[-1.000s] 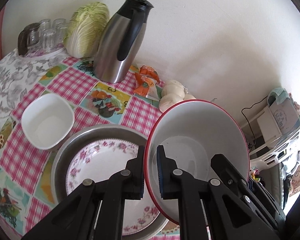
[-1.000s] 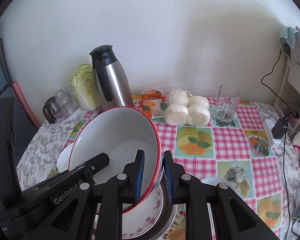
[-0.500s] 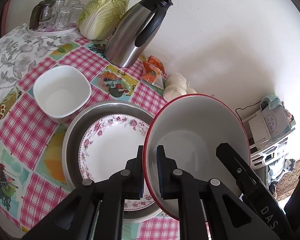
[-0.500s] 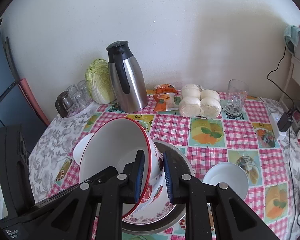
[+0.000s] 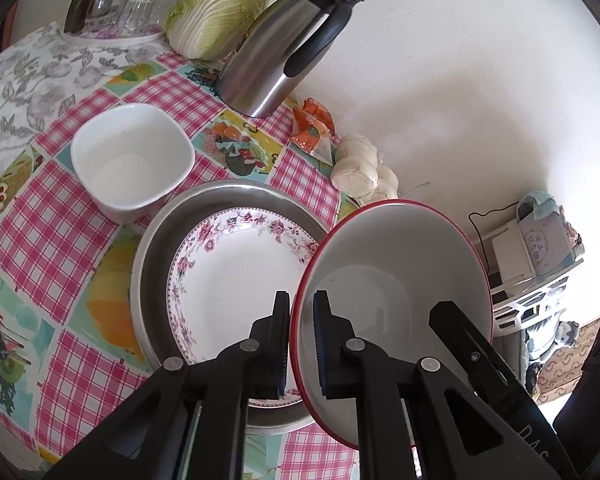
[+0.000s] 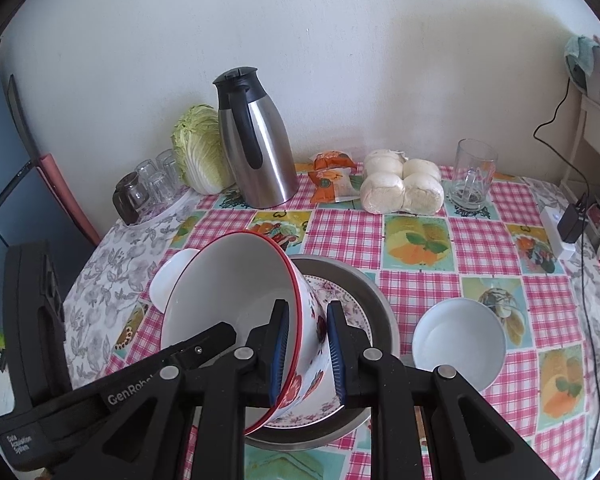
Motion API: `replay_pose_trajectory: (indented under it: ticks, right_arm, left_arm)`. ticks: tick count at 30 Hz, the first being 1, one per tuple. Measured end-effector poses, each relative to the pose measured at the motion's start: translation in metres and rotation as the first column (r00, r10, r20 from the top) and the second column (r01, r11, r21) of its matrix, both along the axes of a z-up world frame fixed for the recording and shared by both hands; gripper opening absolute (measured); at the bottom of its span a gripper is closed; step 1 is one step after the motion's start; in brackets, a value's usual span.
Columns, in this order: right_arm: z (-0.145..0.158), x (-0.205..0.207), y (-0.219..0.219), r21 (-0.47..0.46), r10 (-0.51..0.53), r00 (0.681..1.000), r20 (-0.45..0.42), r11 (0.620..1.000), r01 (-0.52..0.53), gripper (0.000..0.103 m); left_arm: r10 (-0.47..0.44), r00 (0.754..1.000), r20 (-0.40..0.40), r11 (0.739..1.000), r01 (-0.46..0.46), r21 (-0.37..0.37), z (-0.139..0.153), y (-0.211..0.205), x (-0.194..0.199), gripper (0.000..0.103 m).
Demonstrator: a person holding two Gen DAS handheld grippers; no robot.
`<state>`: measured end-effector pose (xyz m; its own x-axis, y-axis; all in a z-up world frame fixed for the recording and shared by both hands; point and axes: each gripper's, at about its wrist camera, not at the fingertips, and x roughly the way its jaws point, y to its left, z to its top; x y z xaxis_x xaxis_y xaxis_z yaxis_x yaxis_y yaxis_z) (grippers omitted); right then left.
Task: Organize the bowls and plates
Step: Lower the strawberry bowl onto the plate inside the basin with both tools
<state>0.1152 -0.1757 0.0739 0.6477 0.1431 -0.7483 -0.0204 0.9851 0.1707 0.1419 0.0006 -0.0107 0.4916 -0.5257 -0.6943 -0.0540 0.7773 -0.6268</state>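
Grippers left [image 5: 301,312] and right [image 6: 306,322] clamp our glossy, red-rimmed round bowl [image 5: 396,272], seemingly above the floral plate [image 5: 240,268].

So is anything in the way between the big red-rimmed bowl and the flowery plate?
Nothing visible. The red-rimmed bowl, gripped by both grippers, hangs tilted right over the flowery plate, whose middle is bare.

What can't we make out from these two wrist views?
- Left wrist: near edge of the floral plate, behind the left gripper.
- Right wrist: most of the square white bowl, behind the red-rimmed bowl.
- Both: whether the red-rimmed bowl's base touches the plate.
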Motion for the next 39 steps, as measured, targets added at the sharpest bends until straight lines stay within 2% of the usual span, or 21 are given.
replay_pose_trajectory:
  ticks: [15,39]
  right_arm:
    - [-0.033,0.017,0.016,0.005,0.014,0.996,-0.084,1.000,-0.014,0.021]
    - [-0.079,0.034,0.022,-0.015,0.004,0.982,-0.189,1.000,-0.007,0.021]
  left_arm:
    - [0.029,0.997,-0.075,0.999,-0.032,-0.033,-0.025,0.024,0.012,0.011]
    - [0.034,0.987,-0.160,0.999,-0.035,-0.006,-0.054,0.025,0.028,0.012]
